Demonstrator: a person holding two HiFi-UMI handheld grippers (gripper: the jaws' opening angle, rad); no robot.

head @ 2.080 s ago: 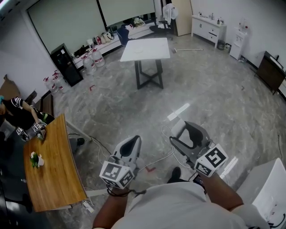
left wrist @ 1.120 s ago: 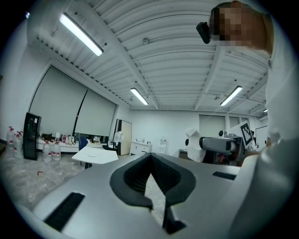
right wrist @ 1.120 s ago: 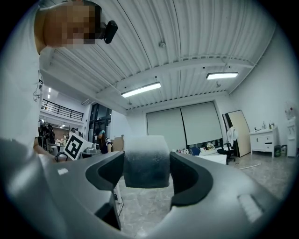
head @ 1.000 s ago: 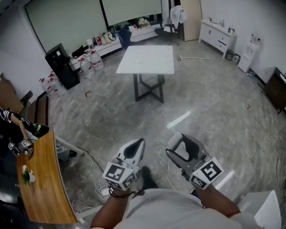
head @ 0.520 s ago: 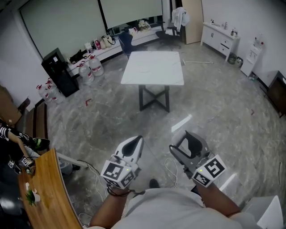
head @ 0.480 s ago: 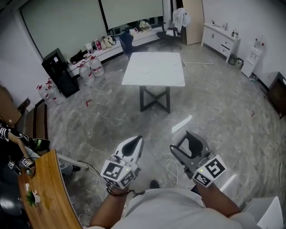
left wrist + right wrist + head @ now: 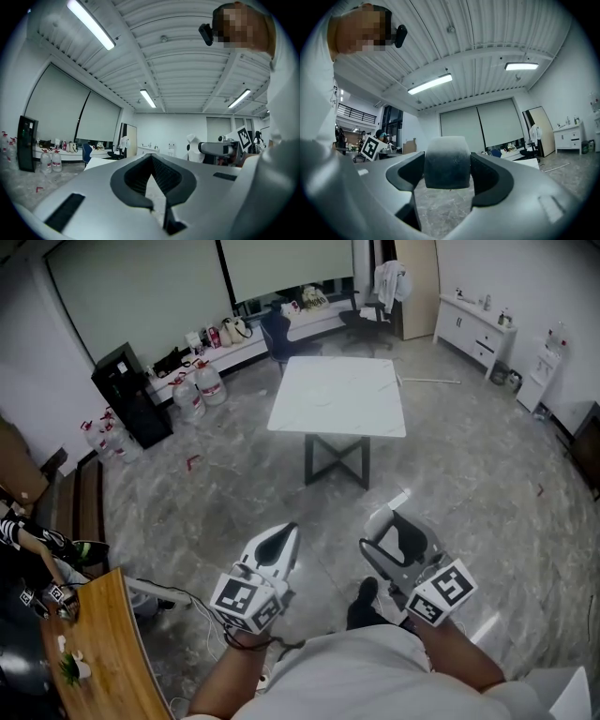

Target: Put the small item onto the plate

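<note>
In the head view both grippers are held over the grey marble floor, well short of a white table [image 7: 339, 397]. My right gripper [image 7: 386, 524] is shut on a small whitish-grey item [image 7: 380, 518]. The right gripper view shows that item [image 7: 447, 161] as a rounded block wedged between the two dark pads of the right gripper [image 7: 447, 176]. The left gripper [image 7: 284, 533] is shut with nothing in it; its tips meet in the left gripper view [image 7: 151, 158]. I cannot make out a plate on the far table top.
A wooden table [image 7: 103, 652] with a small plant stands at the lower left, with a person [image 7: 23, 540] beside it. Cables [image 7: 159, 593] lie on the floor near it. Water jugs [image 7: 199, 388], a black cabinet [image 7: 131, 392] and a white sideboard [image 7: 478, 322] line the far walls.
The white table has come nearer and shifted right in the head view, while the wooden table has slid toward the lower left corner. Both grippers hold the same pose and the same grip.
</note>
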